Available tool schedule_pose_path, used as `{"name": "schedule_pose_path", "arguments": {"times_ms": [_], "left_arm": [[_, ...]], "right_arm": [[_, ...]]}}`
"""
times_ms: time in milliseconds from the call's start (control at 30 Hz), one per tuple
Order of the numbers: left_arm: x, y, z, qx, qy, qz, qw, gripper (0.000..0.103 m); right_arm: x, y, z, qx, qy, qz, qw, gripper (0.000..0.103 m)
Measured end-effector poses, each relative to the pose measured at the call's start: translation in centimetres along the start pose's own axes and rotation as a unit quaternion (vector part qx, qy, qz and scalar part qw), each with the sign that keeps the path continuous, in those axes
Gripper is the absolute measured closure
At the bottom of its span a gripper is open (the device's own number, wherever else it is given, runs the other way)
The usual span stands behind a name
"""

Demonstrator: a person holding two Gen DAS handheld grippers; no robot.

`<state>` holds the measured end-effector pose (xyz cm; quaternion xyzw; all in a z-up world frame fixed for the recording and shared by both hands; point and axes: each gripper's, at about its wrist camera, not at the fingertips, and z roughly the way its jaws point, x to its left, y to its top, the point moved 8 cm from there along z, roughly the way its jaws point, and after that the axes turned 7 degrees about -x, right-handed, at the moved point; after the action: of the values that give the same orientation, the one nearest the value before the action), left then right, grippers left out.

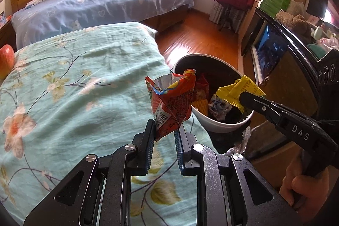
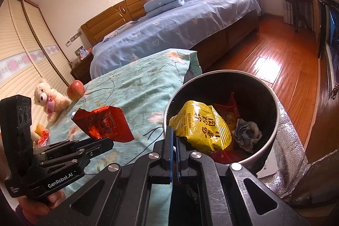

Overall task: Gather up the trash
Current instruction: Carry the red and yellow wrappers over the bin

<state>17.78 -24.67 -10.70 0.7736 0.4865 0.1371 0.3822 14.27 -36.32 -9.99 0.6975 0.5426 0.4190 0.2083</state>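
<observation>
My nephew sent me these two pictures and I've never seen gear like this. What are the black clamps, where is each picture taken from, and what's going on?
No robot here: a person holds a hand-operated gripper in each hand, with a camera on each looking along its fingers. One picture comes from the left gripper, which pinches a red wrapper. The other comes from the right gripper, shut on a yellow wrapper above a bin that already holds trash. The bin stands beside a floral bedspread, where an apple and a teddy bear lie.
</observation>
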Motion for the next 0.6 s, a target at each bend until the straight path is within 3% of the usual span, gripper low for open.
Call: {"name": "schedule_pose_path", "arguments": {"times_ms": [600], "left_arm": [[-1.9,1.3,1.4,0.003,-0.005,0.021,0.9998,0.086]], "right_arm": [[-1.7,0.7,0.5,0.001,-0.008,0.006,1.0,0.101]]}}
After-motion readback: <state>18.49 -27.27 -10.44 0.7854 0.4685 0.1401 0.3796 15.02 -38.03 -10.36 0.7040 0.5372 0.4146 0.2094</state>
